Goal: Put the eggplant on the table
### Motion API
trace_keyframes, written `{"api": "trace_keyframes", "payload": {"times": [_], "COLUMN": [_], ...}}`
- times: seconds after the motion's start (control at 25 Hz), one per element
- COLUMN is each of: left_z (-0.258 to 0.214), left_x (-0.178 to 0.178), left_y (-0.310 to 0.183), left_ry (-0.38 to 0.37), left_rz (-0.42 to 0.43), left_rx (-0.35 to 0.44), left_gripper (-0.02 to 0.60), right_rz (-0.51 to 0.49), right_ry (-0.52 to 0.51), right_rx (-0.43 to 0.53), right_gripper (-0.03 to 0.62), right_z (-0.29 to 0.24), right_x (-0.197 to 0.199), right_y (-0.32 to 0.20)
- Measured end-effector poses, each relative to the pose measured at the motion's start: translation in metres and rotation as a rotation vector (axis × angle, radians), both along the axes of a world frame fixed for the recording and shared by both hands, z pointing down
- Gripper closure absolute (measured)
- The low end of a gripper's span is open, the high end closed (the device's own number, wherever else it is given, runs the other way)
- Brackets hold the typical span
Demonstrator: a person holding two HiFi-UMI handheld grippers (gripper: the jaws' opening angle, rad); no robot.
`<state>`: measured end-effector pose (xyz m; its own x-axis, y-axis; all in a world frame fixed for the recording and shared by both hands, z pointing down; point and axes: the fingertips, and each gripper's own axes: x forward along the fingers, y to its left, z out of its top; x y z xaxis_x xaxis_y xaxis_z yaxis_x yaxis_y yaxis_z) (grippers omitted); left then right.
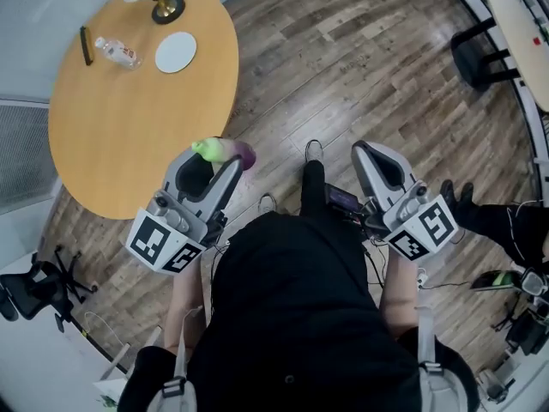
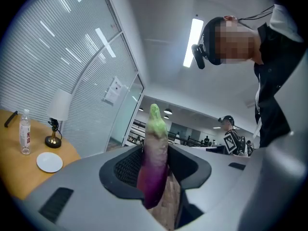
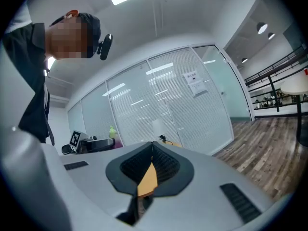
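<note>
The eggplant (image 1: 230, 151), purple with a green cap, sticks out crosswise between the tips of my left gripper (image 1: 214, 158). In the left gripper view the eggplant (image 2: 154, 167) stands upright between the two pads, and the left gripper (image 2: 155, 152) is shut on it. The round wooden table (image 1: 129, 127) lies just ahead and to the left; the eggplant hovers near its right edge, over the floor. My right gripper (image 1: 365, 149) is level with the left one, farther right over the floor. Its jaws (image 3: 152, 146) meet at the tips with nothing between them.
On the table's far side are a water bottle (image 1: 117, 52), a white plate (image 1: 176, 51), a lamp base (image 1: 167, 7) and a thin black object (image 1: 86, 45). An office chair (image 1: 34, 286) stands lower left. Another person's leg (image 1: 493, 220) reaches in at right.
</note>
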<state>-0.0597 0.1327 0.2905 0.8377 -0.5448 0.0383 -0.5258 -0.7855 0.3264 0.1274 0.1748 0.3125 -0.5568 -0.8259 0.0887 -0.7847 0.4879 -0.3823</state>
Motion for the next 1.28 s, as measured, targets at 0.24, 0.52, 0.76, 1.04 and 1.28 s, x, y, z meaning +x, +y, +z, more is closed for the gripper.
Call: {"api": "trace_keyframes", "payload": {"times": [0.24, 0.52, 0.76, 1.04, 1.28], "left_z": [-0.010, -0.009, -0.006, 0.016, 0.033], "left_x": [0.043, 0.100, 0.122, 0.107, 0.080], "left_y": [-0.052, -0.090, -0.109, -0.121, -0.152], "left_ry": [-0.027, -0.024, -0.043, -0.065, -0.058], "left_rz": [-0.111, -0.218, -0.296, -0.359, -0.417], "left_rx": [0.015, -0.001, -0.038, -0.132, -0.186], "left_gripper": [0.405, 0.405, 0.405, 0.405, 0.405], "right_rz": [-0.129, -0.256, -0.346, -0.399, -0.417], "right_ry": [0.007, 0.011, -0.017, -0.028, -0.003], "right_rx": [-0.005, -0.012, -0.040, -0.076, -0.086], "right_gripper": [0.577, 0.577, 0.577, 0.577, 0.577], "right_z": [-0.002, 0.005, 0.015, 0.034, 0.036], "right_x": [0.043, 0.091, 0.108, 0.095, 0.084], "right_y": [-0.069, -0.128, -0.164, -0.180, -0.200]}}
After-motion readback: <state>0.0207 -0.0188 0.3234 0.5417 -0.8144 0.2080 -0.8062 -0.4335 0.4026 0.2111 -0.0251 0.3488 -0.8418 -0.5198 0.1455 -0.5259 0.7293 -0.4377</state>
